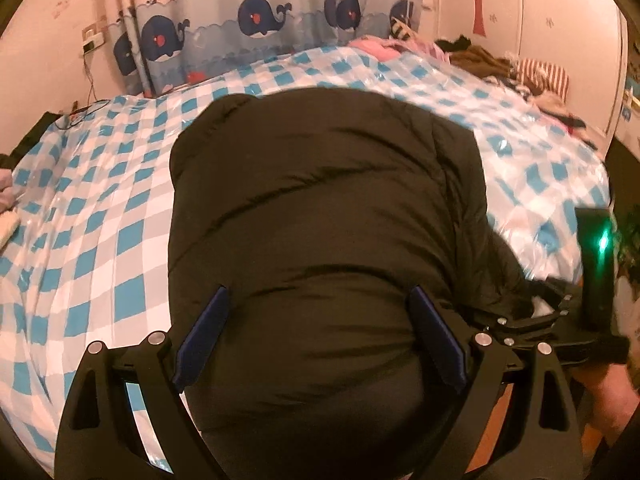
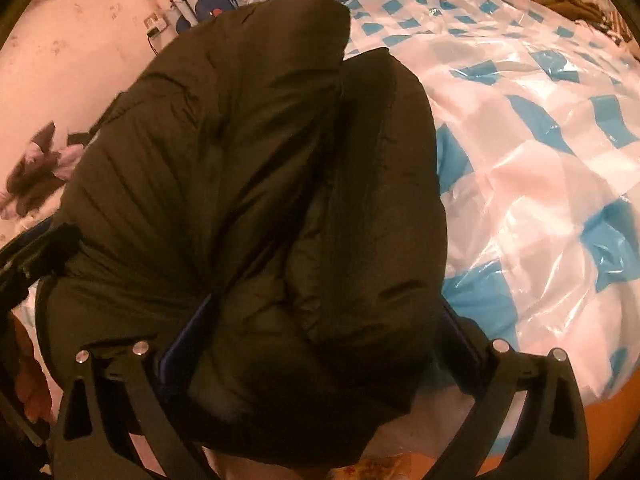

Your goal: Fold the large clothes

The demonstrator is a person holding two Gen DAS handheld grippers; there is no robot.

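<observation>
Bed [image 1: 120,216] takes up most of both views, w/ a blue-and-white check cover under a shiny clear plastic sheet [image 2: 532,184]. Behind it there's a whale-print curtain [image 1: 256,20] and a pinkish wall [image 1: 52,12] w/ a socket and a cable hanging down.

Jacket [image 1: 320,208], big black puffy one, lies on the bed at the near edge, roughly in the middle of the left wrist view. Looks folded up into a thick bundle already; in the right wrist view you can see two padded layers side by side w/ a seam running btw them.

Clothes pile [image 1: 532,76] sits at the far right side of the bed, well apart from the jacket: striped stuff, something pink, something brown. More crumpled clothes [image 2: 36,164] show at the left edge of the right wrist view.

Left gripper [image 1: 320,340] is spread wide, blue pads on either side of the jacket's near end, not visibly squeezing it. Right gripper [image 2: 320,344] is also spread about as wide as it goes, straddling the bundle's near end; the fabric bulges btw the fingers, and I can't tell if the pads touch it, but it's no pinch.

Right gripper also shows in the left view at the right edge, green light on it, a hand [image 1: 608,404] below.
</observation>
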